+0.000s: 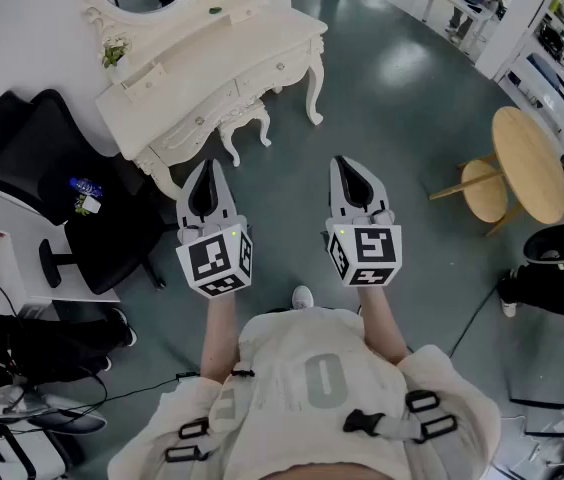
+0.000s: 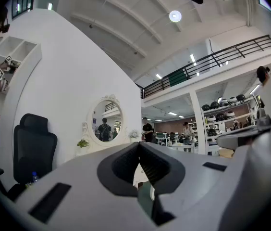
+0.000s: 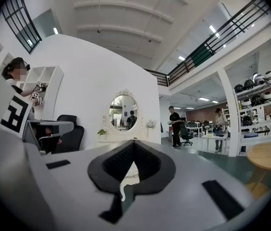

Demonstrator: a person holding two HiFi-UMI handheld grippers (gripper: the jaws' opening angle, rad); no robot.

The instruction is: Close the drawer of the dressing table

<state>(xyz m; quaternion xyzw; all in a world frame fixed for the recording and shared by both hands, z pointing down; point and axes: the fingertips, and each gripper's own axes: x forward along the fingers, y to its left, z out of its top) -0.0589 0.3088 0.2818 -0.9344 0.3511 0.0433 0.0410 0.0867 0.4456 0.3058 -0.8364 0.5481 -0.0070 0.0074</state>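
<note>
A glossy grey floor [image 1: 402,108] holds a black office chair [image 1: 32,158] and a round wooden table [image 1: 527,158].

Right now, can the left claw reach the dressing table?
Probably not yet. The left claw is shut and hangs short of the dressing table, with only floor between them. Nothing blocks the way, so a step closer should do it.

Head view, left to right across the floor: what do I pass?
Black office chair → left gripper → right gripper → round wooden table. The dressing table is left out: it spans above the chair and the left gripper.
</note>
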